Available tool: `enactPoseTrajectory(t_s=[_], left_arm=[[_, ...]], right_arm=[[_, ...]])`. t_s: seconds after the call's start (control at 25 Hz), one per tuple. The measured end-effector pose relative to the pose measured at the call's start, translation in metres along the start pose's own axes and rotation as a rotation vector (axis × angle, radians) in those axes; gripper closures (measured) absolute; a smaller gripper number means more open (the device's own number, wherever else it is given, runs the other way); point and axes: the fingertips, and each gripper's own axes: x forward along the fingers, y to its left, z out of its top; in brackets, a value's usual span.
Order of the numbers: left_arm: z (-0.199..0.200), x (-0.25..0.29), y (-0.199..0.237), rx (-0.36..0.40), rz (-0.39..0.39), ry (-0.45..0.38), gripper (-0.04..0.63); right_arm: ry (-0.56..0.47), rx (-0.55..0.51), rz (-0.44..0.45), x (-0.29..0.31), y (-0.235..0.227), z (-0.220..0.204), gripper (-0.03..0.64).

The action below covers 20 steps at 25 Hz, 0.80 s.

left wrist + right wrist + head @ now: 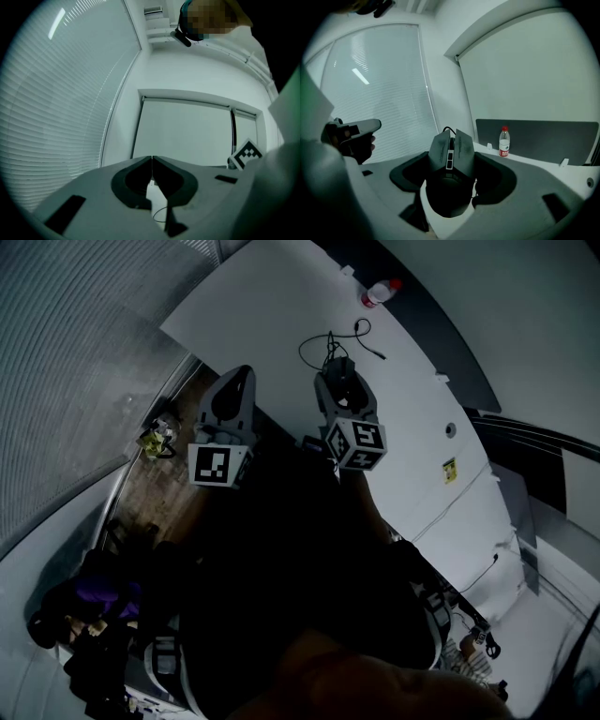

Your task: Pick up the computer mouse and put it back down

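A dark grey computer mouse [451,159] sits between the jaws of my right gripper [452,154], which is shut on its sides. The mouse's nose points away and upward, and its cable [323,341] trails over the white desk [281,306]. In the head view the right gripper [339,381] holds the mouse [339,367] over the desk's middle. My left gripper [242,379] hovers at the desk's near left edge. Its jaws [151,159] are shut with nothing between them.
A clear water bottle with a red cap [382,292] stands at the far side of the desk [504,141], in front of a dark partition [543,136]. Window blinds [56,93] run along the left. Wooden floor [173,493] lies beside the desk.
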Motion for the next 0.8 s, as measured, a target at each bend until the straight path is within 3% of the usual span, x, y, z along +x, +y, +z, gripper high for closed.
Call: enactPoseTrajectory(t_s=[0.28, 0.8], left_arm=[[0.021, 0.004, 0.001, -0.018, 0.02, -0.064, 0.588], [0.022, 0.002, 0.003, -0.017, 0.028, -0.064, 0.588]], right_arm=[[-0.046, -0.013, 0.013, -0.023, 0.011, 0.022, 0.322], [-0.127, 0.003, 0.016, -0.048, 0.018, 0.035, 0.322]])
